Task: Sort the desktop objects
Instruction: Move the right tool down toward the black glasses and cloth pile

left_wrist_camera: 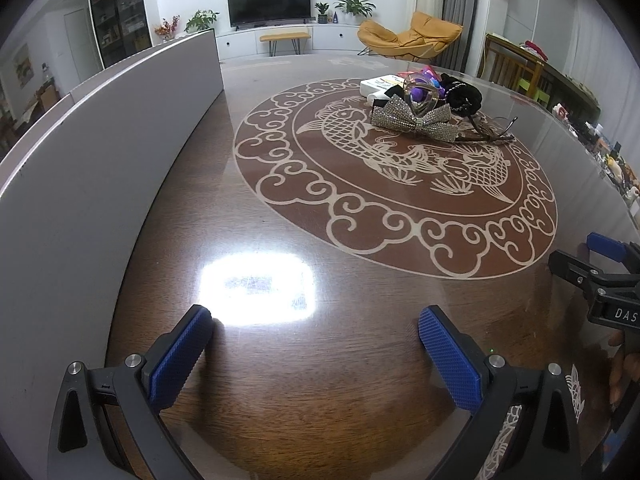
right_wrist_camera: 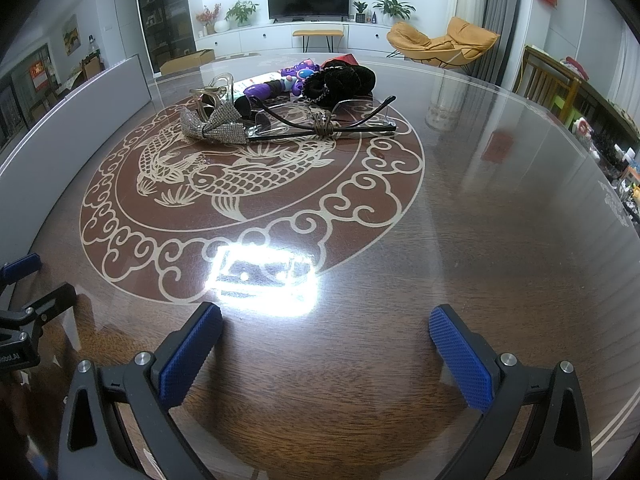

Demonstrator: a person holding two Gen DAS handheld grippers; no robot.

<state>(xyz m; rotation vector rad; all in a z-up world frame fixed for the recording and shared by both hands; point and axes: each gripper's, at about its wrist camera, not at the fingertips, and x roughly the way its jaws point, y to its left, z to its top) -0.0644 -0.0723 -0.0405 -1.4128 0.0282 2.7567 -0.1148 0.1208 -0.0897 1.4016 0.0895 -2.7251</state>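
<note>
Claws, left [left_wrist_camera: 316, 354] and right [right_wrist_camera: 326, 350], wide, empty. Approach pile low; take bow [right_wrist_camera: 214, 126] first, avoid snagging glasses [right_wrist_camera: 344, 120].

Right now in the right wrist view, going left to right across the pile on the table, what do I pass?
Rhinestone bow → purple toy figure → black scrunchie → right-hand temple tip of the dark-framed glasses. The clear-framed glasses overlap the bow, so I left them out.

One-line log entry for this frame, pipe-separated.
phase: pre-grasp | left hand-held gripper: open, empty | right hand-held gripper: open, empty | pile: rhinestone bow, glasses, black scrunchie untouched at table centre
</note>
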